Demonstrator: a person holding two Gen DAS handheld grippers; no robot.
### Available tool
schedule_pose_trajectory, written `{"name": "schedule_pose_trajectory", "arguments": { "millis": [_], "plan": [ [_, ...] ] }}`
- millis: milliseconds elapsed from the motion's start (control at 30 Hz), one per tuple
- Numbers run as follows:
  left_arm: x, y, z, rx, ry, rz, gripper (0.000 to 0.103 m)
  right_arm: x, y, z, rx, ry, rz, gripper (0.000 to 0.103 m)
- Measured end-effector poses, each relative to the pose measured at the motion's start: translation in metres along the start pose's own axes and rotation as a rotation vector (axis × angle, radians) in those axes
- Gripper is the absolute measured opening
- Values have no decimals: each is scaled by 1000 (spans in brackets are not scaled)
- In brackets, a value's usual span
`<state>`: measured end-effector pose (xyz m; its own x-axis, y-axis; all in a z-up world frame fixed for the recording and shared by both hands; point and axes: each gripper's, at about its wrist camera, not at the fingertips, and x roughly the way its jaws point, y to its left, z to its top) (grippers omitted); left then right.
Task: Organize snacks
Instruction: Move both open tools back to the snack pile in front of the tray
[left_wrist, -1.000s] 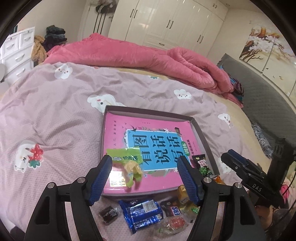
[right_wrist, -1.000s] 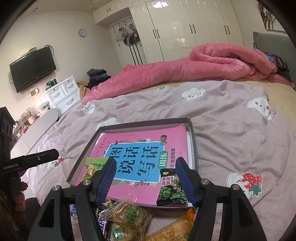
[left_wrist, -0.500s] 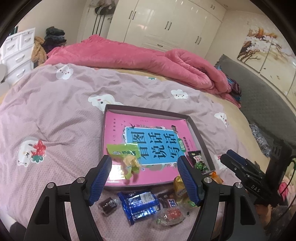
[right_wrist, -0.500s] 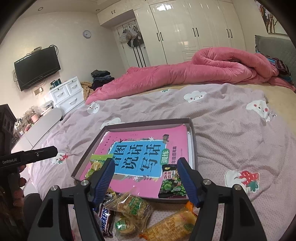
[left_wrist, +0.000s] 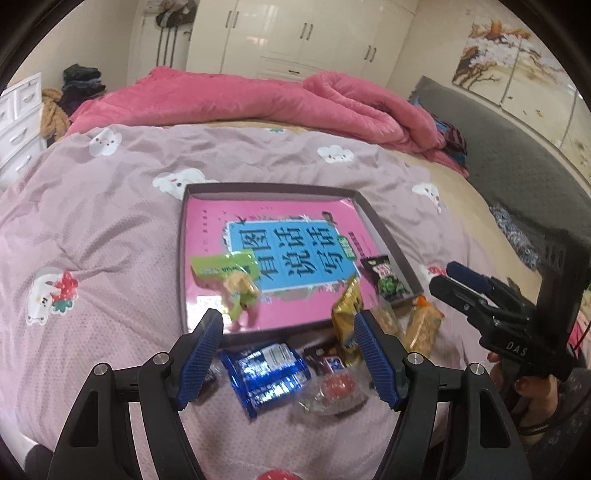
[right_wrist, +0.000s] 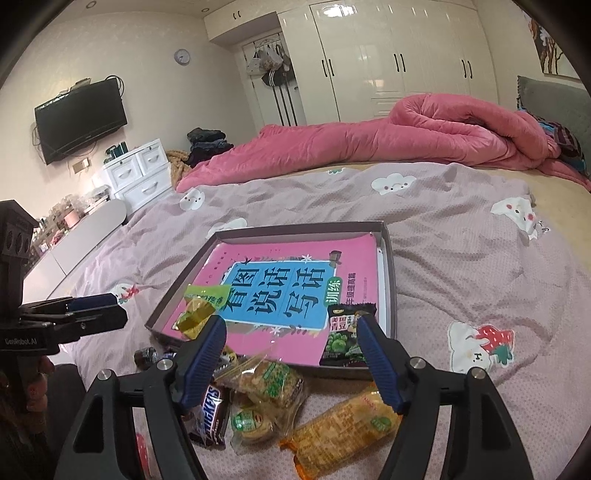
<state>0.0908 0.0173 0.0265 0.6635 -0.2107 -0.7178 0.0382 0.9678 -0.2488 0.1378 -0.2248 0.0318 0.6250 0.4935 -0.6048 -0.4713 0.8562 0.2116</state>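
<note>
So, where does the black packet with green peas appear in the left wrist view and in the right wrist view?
Left wrist: black pea packet, right of centre, at the tray's near right corner.
Right wrist: lower centre, partly behind the right finger.
Shared landmark: pink book.

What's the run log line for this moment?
left gripper: open, empty | right gripper: jaws opening, empty | tray: green snack pack, pea packet | remaining snacks: on bed, near the tray's front edge
</note>
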Motion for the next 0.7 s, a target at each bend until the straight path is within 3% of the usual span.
{"name": "schedule_pose_trajectory", "arguments": {
  "millis": [700],
  "plan": [
    [21,-22,-40,50,126,-62,75,-7,2,-22,-50,58,-25,74]
  ]
}}
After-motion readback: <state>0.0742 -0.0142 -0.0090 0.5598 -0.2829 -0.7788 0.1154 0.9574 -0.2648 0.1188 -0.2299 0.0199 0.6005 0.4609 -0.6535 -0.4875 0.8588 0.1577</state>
